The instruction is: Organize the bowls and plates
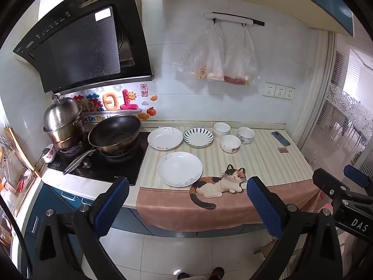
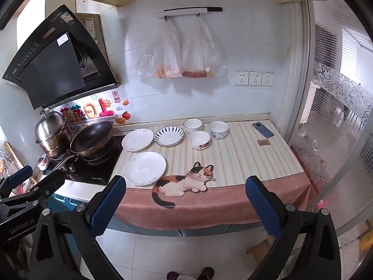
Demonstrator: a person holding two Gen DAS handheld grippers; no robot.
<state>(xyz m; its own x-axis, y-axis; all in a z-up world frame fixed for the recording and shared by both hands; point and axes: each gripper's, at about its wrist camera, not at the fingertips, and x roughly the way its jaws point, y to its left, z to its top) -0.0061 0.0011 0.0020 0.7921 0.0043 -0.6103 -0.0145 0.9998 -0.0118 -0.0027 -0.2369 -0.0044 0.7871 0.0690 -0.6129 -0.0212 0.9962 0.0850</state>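
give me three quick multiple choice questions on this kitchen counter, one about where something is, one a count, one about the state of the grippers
1. Where does the phone lie?
A. on the stove
B. near the right end of the counter mat
C. inside a bowl

2. How many plates are on the counter?
A. two
B. three
C. five

3. What state are both grippers in?
A. open and holding nothing
B. shut on a plate
C. shut on a bowl

Answers:
1. B, the phone sits on the striped mat, right of the bowls, near the glass door.
2. B, a near white plate, a far white plate and a blue-striped plate.
3. A, the left gripper and right gripper both show fingers spread wide with only counter edge and floor between them.
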